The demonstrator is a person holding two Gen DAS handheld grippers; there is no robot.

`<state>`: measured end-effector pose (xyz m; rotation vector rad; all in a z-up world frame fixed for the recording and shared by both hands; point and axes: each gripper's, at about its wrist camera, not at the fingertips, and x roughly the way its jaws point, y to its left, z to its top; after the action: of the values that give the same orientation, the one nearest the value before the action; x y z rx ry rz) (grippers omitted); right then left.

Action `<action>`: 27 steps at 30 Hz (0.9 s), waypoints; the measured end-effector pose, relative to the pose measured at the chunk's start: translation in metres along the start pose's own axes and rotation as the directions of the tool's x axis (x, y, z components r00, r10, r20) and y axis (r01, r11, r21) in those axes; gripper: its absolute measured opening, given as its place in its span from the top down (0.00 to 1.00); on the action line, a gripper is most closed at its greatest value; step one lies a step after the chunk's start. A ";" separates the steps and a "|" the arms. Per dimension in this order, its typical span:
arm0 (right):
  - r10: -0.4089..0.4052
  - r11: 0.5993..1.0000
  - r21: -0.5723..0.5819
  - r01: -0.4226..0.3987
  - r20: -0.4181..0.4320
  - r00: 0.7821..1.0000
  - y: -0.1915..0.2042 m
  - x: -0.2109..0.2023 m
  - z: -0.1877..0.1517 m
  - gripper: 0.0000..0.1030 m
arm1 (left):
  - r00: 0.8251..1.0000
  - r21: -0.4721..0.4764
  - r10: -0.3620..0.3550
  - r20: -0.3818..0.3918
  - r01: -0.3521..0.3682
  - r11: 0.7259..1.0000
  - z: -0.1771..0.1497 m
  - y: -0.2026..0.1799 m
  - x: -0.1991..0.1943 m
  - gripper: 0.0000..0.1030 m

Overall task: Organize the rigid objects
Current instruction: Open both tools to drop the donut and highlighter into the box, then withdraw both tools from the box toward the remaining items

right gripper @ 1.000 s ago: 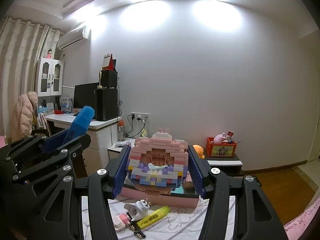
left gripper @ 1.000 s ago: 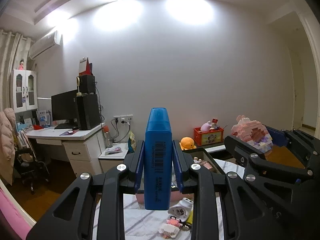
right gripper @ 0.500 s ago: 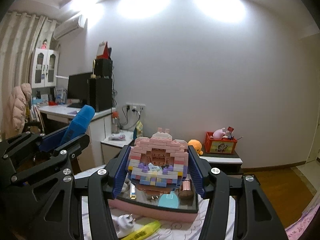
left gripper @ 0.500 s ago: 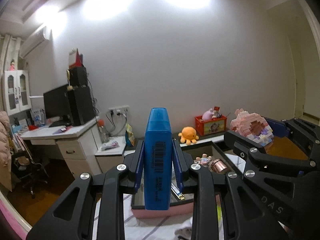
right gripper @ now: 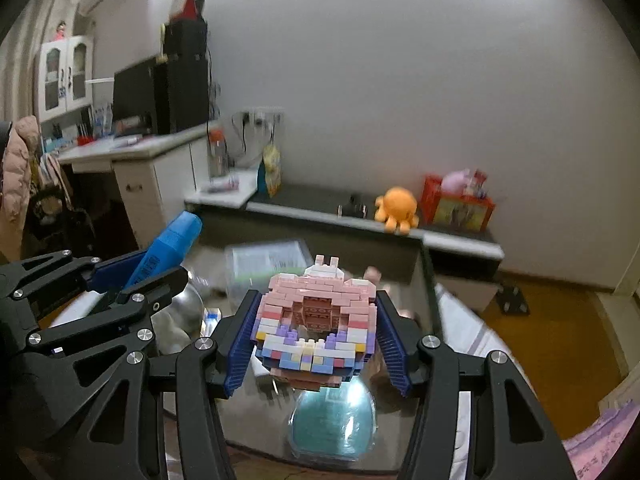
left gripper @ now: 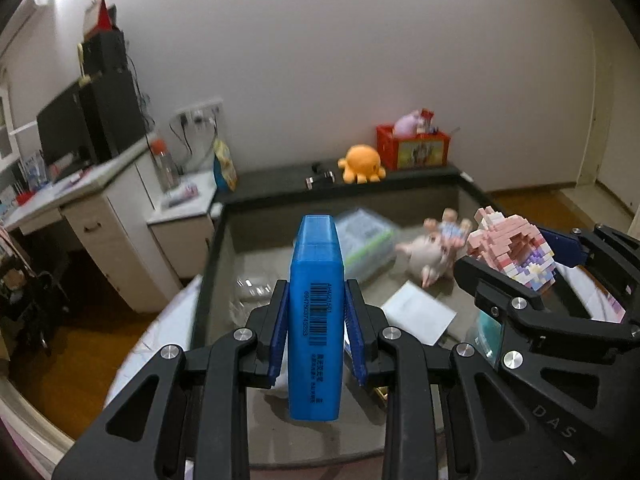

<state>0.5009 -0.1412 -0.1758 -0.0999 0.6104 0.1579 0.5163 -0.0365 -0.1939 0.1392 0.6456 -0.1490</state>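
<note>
My left gripper point(left gripper: 316, 312) is shut on a blue highlighter point(left gripper: 316, 320) with a barcode, held upright above the dark storage box point(left gripper: 224, 240). My right gripper point(right gripper: 316, 332) is shut on a pink brick-built model point(right gripper: 316, 320) and holds it above the same box point(right gripper: 426, 280). The right gripper with the model shows at the right of the left wrist view point(left gripper: 516, 252). The left gripper with the highlighter shows at the left of the right wrist view point(right gripper: 164, 256).
Inside the box lie a clear plastic case point(left gripper: 364, 240), a pig doll point(left gripper: 432, 252), a white card point(left gripper: 418, 312) and a teal oval item point(right gripper: 332, 420). Behind stand a dark bench with an orange octopus toy point(left gripper: 360, 162), a red box point(left gripper: 414, 146) and a white desk point(left gripper: 80, 200).
Both grippers have moved forward and tilted down over the box. The box's inside now fills the view, and the loose items on the cloth in front have dropped out of sight.
</note>
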 end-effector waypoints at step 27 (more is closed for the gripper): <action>-0.037 0.998 0.058 0.023 0.260 0.965 0.005 -0.173 -0.031 0.15 | 0.926 -0.071 0.097 0.366 -0.076 0.995 -0.052 0.017 -0.205 0.00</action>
<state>0.3425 -0.1613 -0.1016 -0.0341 0.3495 0.1222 0.3271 0.0083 -0.1095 0.0828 0.2660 -0.0687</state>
